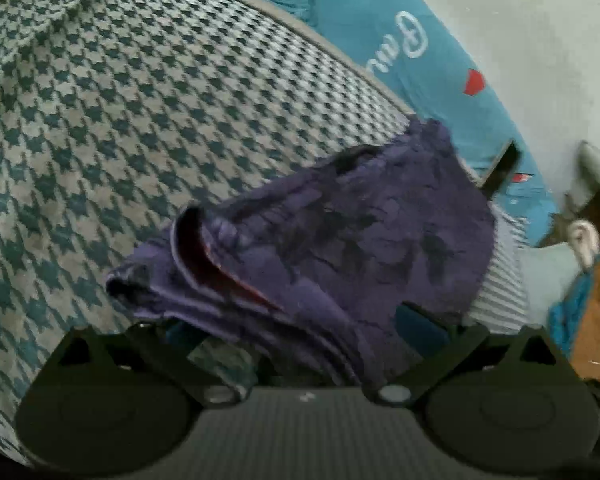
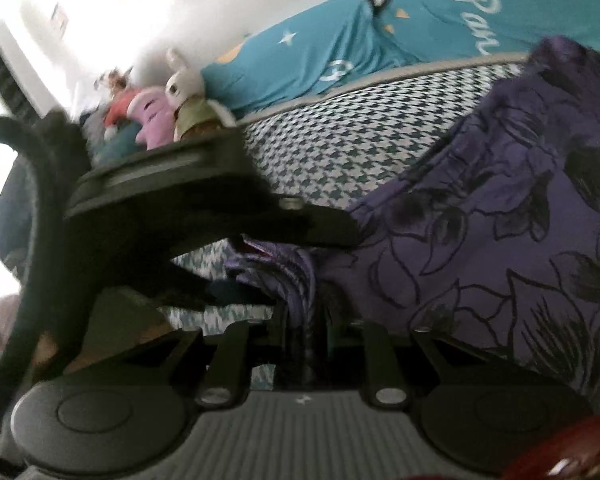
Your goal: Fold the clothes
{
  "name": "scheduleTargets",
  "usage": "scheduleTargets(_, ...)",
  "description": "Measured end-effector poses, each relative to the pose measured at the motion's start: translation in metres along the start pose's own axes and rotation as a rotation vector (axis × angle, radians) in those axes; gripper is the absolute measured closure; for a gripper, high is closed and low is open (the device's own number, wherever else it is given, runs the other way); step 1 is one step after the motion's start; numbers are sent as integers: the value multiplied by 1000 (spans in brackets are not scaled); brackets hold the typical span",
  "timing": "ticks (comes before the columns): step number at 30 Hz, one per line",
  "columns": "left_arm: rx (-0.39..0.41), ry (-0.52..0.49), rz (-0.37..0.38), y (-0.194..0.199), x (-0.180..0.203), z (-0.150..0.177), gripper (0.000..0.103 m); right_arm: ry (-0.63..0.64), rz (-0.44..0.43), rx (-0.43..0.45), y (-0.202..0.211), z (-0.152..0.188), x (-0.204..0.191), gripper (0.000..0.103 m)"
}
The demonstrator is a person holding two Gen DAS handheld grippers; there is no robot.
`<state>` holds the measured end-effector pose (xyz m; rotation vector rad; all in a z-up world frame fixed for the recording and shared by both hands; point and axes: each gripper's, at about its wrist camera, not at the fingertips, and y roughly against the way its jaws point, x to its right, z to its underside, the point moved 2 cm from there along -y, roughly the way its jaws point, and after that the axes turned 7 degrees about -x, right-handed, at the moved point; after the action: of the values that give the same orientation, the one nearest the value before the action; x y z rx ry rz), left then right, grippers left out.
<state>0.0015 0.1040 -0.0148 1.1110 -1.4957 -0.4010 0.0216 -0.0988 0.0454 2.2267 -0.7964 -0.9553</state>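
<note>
- On the bed, a houndstooth blanket in teal and pale grey covers most of the surface, with a grey border along its far edge.
- Over that blanket lies a purple garment printed with dark outlined flowers; it is bunched and creased, with a dark red inner lining showing in 1 fold at its left side.
- From the left wrist view, the left gripper sits at the near edge of the garment, its 2 black fingers spread wide apart, and the purple cloth drapes down between them; whether the fingers press the cloth cannot be told, since their tips are hidden under it.
- From the right wrist view, the right gripper has its 2 fingers drawn close together on a gathered, pleated edge of the purple garment, which rises to the right of the fingers.
- The left gripper's black body also shows in the right wrist view, just beside the pinched edge and above the blanket.
- Behind the blanket lies a teal sheet with white lettering, stars and small orange triangles.
- At the far corner sit stuffed toys: a white rabbit, a pink figure and another in red, blurred.
- A dark red object fills the lower right corner of the right wrist view, too blurred to name.
</note>
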Motion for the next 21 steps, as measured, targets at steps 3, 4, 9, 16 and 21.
scheduleTargets(3, 9, -12, -59, -7, -2, -1, 20, 86, 43, 2, -2, 4, -8, 85)
scheduleTargets(4, 11, -25, -82, -10, -1, 0, 29, 108, 53, -2, -3, 6, -10, 84)
scheduleTargets(9, 30, -78, -129, -12, 2, 2, 52, 197, 104, -22, -8, 16, -16, 79)
scheduleTargets(16, 32, -99, -153, -12, 2, 3, 61, 317, 162, -32, -7, 39, -25, 54)
scheduleTargets(21, 33, -105, -157, -13, 3, 3, 62, 430, 216, -29, -8, 54, -35, 47)
